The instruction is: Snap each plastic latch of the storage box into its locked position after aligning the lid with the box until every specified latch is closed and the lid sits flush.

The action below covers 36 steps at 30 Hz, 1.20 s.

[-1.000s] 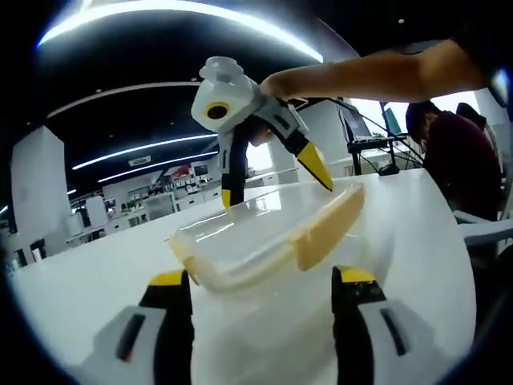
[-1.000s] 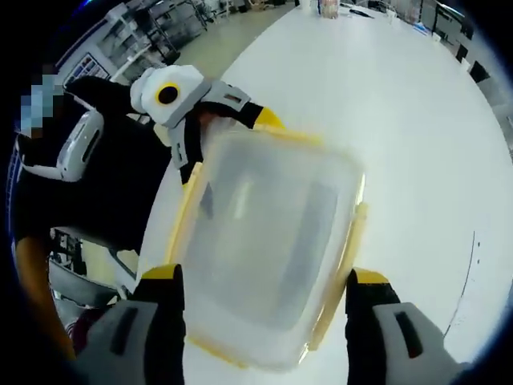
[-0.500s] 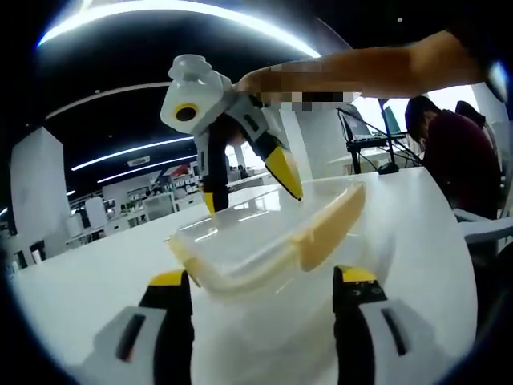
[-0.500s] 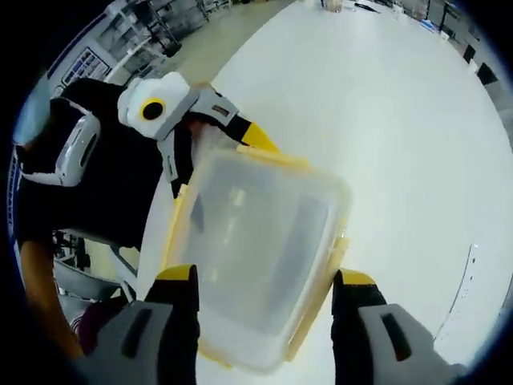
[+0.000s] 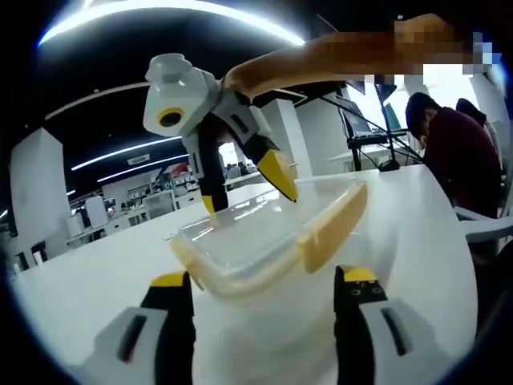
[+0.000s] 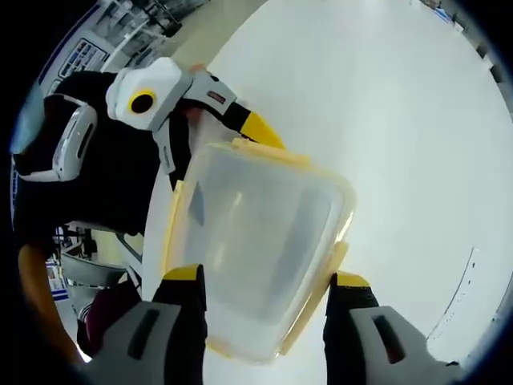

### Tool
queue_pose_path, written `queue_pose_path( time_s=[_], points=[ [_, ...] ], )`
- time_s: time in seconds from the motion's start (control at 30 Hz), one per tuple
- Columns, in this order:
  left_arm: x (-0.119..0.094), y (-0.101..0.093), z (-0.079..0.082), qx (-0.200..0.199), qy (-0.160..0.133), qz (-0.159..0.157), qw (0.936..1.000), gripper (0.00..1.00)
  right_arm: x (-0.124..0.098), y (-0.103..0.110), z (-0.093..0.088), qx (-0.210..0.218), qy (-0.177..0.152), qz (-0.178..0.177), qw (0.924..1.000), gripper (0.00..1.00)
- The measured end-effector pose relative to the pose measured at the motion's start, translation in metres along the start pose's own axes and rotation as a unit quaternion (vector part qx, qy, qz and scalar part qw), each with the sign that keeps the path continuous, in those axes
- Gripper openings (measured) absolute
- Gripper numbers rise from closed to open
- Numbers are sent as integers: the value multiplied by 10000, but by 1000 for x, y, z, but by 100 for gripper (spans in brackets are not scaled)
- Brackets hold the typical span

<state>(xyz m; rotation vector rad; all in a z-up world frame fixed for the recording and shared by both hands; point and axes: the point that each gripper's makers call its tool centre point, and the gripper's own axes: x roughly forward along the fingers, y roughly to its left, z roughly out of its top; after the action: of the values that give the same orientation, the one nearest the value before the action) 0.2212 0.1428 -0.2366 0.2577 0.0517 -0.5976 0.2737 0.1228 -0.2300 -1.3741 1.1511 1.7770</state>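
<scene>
A clear storage box [image 5: 256, 241] with a clear lid and yellow latches stands on the white table [image 5: 88, 281]. The long side latch [image 5: 333, 224] flares outward from the box. My left gripper [image 5: 263, 285] is open, one jaw on either side of the box's near end. My right gripper [image 5: 244, 192] comes down from above, open, with its yellow fingertips [image 5: 279, 176] at the lid's far part. In the right gripper view the box [image 6: 256, 241] lies between the open jaws of my right gripper [image 6: 266, 285], and my left gripper [image 6: 216, 148] stands at the box's far edge.
A person in dark red [image 5: 449, 136] sits at the right behind the table, near a monitor [image 5: 357, 120]. A person's bare arm [image 5: 321, 64] reaches across the top. Dark clothing [image 6: 88, 200] and a chair [image 6: 96, 273] lie beyond the table's edge. Bare white table [image 6: 401, 120] stretches right.
My right gripper has moved left and lower over the lid, its tips now at the lid's far part. The box and my left gripper have barely moved.
</scene>
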Motion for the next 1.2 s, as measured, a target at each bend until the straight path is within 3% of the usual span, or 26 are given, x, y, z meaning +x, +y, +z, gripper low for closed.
queue_pose_path(
  time_s=[0.4,0.67,0.97,1.2],
  points=[
    [1,4,-1,29,-35,-27,10000,69,-2,-2,-1,46,-333,149,9993,48],
    [1,5,0,45,-52,1,10000,68,-2,-2,-1,42,-340,339,9988,47],
    [2,8,1,43,-79,-10,10000,69,-3,0,-1,80,-365,480,9981,46],
    [1,6,0,10,-105,-22,9999,71,-3,-1,-3,236,-517,432,9974,53]
  ],
)
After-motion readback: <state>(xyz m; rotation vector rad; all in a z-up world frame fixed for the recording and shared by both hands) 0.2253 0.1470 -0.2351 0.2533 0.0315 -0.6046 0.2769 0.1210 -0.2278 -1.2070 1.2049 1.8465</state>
